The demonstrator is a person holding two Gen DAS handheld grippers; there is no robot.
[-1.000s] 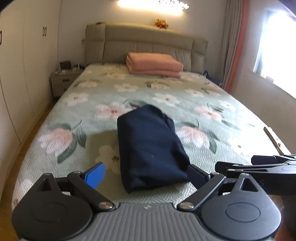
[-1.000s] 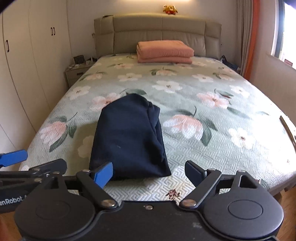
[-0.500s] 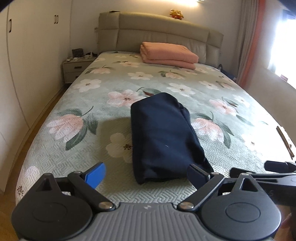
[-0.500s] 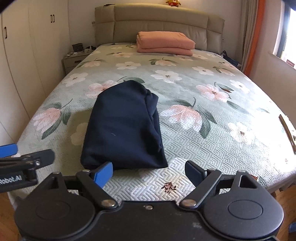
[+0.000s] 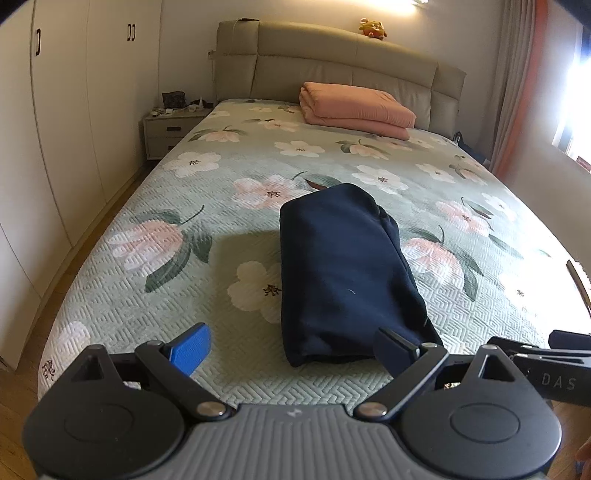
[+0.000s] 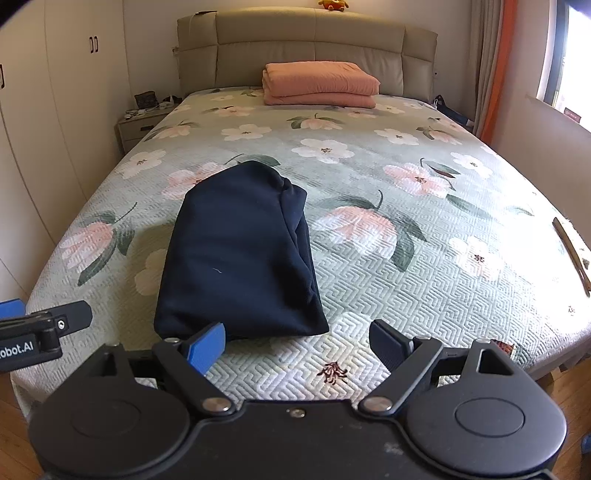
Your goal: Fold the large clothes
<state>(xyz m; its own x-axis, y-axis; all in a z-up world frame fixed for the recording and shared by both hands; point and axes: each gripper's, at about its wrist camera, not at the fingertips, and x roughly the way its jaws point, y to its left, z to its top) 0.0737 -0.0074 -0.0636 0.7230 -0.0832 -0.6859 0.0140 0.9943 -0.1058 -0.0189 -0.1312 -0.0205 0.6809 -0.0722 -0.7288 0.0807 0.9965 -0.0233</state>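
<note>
A dark navy garment [image 5: 343,273], folded into a compact, thick rectangle, lies on the near half of the bed [image 5: 207,295], resting on the pale green quilted bedspread [image 6: 424,280] with its pink and white flowers. Its long side runs away toward the headboard [image 6: 306,44], and the near short edge sits close to the foot of the bed.

The left tongs [image 5: 291,349] are held low just off the foot of the bed, spread wide with nothing between them; the blue pad [image 5: 190,347] is over bare bedspread and the dark pad [image 5: 393,349] sits in front of the garment's near right corner, though I cannot tell whether it touches. The right tongs [image 6: 297,343] are likewise wide apart and empty, beside the left pair; their blue pad [image 6: 207,343] overlaps the garment's near edge in view, the dark one [image 6: 388,343] is over bare bedspread.

At the far end, a folded salmon-pink blanket [image 6: 319,83] sits against the padded headboard, and a small orange plush toy [image 5: 373,27] perches on top of it. A nightstand [image 5: 171,127] with clutter stands left of the bed beside white wardrobe doors [image 5: 66,110]. An orange-edged curtain [image 6: 496,66] hangs by the bright window on the right.
</note>
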